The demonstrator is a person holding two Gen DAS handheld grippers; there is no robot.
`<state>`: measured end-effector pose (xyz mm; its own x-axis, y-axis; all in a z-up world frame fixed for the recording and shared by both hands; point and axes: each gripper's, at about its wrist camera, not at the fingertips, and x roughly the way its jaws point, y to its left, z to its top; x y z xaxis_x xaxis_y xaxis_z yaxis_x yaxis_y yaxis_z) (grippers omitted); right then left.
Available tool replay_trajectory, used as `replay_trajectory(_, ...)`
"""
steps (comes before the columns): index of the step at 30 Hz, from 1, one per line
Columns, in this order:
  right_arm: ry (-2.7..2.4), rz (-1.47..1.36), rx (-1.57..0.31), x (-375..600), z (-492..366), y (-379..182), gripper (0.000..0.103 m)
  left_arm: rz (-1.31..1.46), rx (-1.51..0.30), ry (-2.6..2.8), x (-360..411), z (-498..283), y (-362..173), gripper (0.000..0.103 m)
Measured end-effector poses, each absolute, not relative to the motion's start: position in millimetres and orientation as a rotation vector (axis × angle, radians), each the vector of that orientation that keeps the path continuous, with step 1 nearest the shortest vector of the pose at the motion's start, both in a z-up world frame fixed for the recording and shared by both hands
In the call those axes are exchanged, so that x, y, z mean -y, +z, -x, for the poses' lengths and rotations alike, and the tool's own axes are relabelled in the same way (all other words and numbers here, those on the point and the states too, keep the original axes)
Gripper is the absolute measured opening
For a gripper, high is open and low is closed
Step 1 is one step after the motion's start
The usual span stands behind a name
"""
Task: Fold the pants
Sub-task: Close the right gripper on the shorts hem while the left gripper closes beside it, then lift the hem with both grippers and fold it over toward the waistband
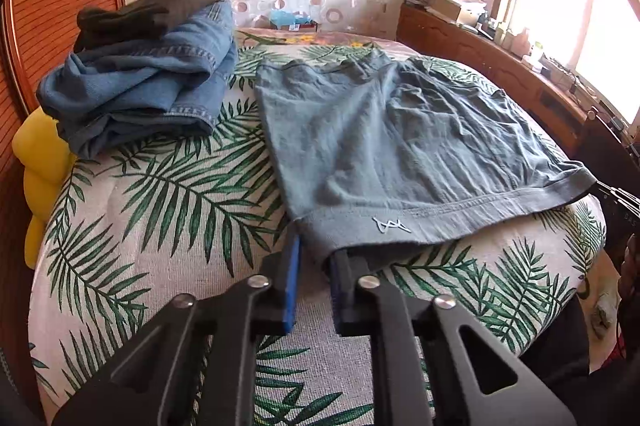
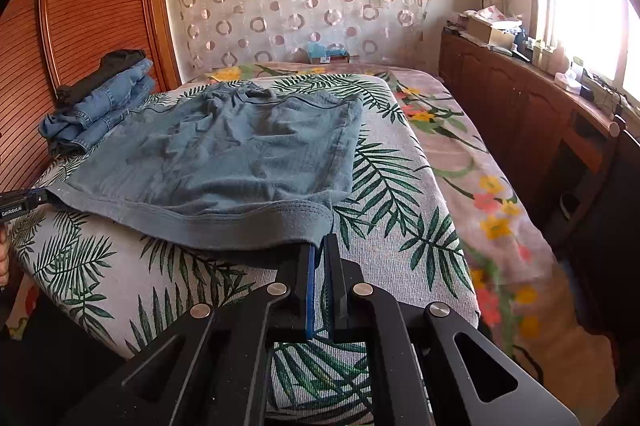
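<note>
A box (image 2: 326, 53) at the far wall holds something blue, too small to identify. The pants (image 1: 400, 142) lie flat on the leaf-print bed (image 1: 160, 226). The left gripper (image 1: 316, 246) is clamped on one near hem corner, the right gripper (image 2: 319, 246) on the other. Folded jeans (image 1: 148, 86) are stacked near a wooden wardrobe (image 2: 100, 6).

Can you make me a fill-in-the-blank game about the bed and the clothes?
1. The grey-blue pants lie spread on a bedcover printed with green ____.
2. Both the left gripper and the right gripper pinch the pants' near ____.
3. On top of the folded blue denim jeans sits a dark ____ garment.

Missing words: leaves; hem; folded
</note>
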<state>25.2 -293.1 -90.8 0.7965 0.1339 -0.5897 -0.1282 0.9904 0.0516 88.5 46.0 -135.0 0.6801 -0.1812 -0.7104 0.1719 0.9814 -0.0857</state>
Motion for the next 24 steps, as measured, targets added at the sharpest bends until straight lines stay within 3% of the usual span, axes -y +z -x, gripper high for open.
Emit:
replay_trajectory(9, 0.161, -0.012, -0.609, 294, -18, -75, 0.004, 0.009, -0.759, -0.207, -45, -71, -120, 0.005)
replay_trajectory(24, 0.172, 0.009, -0.642, 296, 2, -74, 0.003, 0.032, -0.754, -0.235, -44, -48, -115, 0.005)
